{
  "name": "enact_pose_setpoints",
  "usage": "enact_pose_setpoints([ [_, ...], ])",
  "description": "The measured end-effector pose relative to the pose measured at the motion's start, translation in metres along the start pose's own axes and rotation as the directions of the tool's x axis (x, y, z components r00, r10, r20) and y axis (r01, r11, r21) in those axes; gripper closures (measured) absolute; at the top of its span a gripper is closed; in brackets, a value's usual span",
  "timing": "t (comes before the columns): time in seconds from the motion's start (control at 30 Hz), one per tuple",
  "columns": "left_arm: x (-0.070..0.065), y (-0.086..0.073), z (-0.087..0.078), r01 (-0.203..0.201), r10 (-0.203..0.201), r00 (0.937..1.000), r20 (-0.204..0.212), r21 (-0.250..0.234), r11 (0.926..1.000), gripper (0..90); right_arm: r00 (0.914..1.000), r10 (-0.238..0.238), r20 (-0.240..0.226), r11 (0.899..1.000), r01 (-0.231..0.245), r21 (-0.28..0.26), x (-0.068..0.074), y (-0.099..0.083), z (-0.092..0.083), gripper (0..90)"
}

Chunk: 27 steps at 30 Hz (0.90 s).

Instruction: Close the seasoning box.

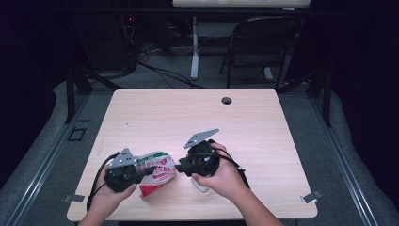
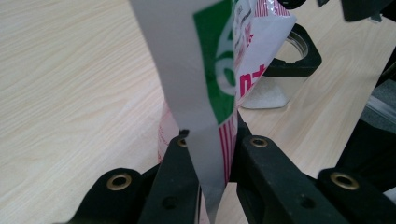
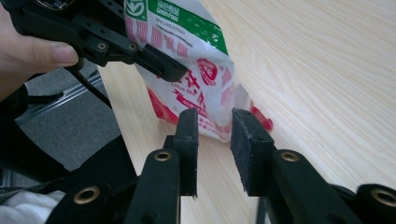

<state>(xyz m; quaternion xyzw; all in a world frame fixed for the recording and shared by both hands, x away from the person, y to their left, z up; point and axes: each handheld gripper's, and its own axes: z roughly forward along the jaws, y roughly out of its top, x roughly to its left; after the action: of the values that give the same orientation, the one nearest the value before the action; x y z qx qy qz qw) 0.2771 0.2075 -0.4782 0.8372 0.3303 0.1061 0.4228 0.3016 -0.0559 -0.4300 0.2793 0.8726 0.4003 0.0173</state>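
left hand-held gripper [image 1: 149,170] level, clamping bag [image 1: 159,170] | right hand-held gripper [image 3: 214,122] level, open, seemingly short of bag

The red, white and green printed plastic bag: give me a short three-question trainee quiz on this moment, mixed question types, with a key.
1. True or false: the left gripper is shut on the red, white and green printed plastic bag.
2. Multiple choice: the right gripper has its jaws (A) clamped on the bag, (B) parted with nothing pressed between the pads, (C) clamped on a jar lid.
3. Short answer: what does the bag's lower end rest on in the high view?

Key:
1. True; its jaws pinch the bag's flat edge.
2. B; the bag lies just beyond its tips.
3. The light wooden table.
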Motion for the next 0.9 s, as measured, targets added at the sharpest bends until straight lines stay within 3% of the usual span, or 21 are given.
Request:
enact_pose_setpoints([
  [0.2,-0.001,-0.001,-0.002,0.004,-0.004,1.0000,0.002,-0.003,1.0000,88.2,0.9999,-0.010,0.000,1.000,0.010,0.029,0.004,0.006,0.013,72.5],
  [0.37,-0.001,-0.003,-0.003,0.005,-0.005,1.0000,0.002,-0.008,1.0000,87.7,0.9997,-0.011,0.022,1.000,0.010,0.022,0.003,0.008,0.019,73.5],
  [0.9,-0.002,-0.004,0.000,0.008,-0.008,0.9997,0.023,-0.007,0.9999,84.3,0.9995,-0.025,-0.019,0.996,0.026,0.085,0.007,0.015,0.037,81.4],
])
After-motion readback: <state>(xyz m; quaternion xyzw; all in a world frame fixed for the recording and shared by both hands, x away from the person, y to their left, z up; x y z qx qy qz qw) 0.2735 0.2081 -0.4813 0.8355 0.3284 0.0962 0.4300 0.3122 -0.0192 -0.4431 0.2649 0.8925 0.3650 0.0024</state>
